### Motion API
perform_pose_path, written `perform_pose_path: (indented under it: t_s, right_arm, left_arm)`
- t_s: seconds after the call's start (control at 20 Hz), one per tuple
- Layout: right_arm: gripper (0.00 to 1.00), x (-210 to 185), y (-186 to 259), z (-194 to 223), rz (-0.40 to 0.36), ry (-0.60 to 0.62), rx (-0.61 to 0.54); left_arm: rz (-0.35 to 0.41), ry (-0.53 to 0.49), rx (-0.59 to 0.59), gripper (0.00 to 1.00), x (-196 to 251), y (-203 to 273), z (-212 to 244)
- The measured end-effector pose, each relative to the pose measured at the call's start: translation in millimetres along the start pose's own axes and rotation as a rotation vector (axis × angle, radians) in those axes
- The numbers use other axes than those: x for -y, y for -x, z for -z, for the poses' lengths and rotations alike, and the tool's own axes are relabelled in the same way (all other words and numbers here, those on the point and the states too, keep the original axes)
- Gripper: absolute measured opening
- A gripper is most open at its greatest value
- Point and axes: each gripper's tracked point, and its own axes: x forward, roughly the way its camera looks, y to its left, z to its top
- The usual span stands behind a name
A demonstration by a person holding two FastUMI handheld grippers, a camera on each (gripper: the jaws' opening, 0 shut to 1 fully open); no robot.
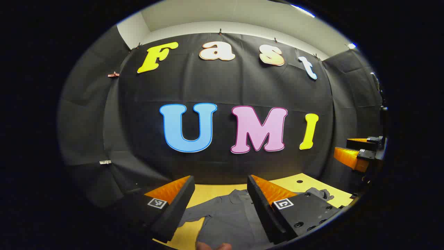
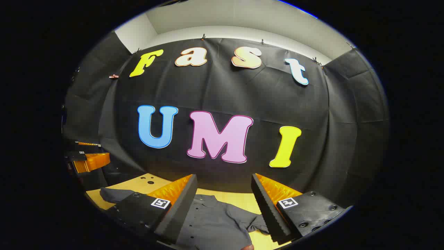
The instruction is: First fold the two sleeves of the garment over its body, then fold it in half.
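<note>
Soft grey button-front garment [image 1: 225,217] lying flat and creased on smooth pale wooden desk [image 1: 215,190], left claw [image 1: 220,205] wide above it, right claw [image 2: 223,208] wide, ribbed fingers [image 2: 265,208], garment's lower part cut off.

Left hand-held gripper [image 1: 219,205], black screw-studded body, ridged wedge fingers, square coded tags, right hand-held gripper [image 2: 222,205] seemingly alike

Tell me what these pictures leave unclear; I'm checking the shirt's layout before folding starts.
- Shirt hem: left gripper view, cut off by the bottom edge.
- Sleeve ends: in both views, the open left gripper and open right gripper have fingers covering parts of the shirt.
- Table extent: hidden by shirt and grippers.
</note>
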Motion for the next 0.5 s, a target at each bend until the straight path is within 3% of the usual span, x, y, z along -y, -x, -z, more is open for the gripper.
perform_pose_path:
  t_s: [0.5]
  right_arm:
    - [0.92,25.8,-13.2,9.6,0.019,-0.022,-0.015]
  left_arm:
    - [0.014,-0.036,-0.016,0.95,26.3,-15.8,5.6]
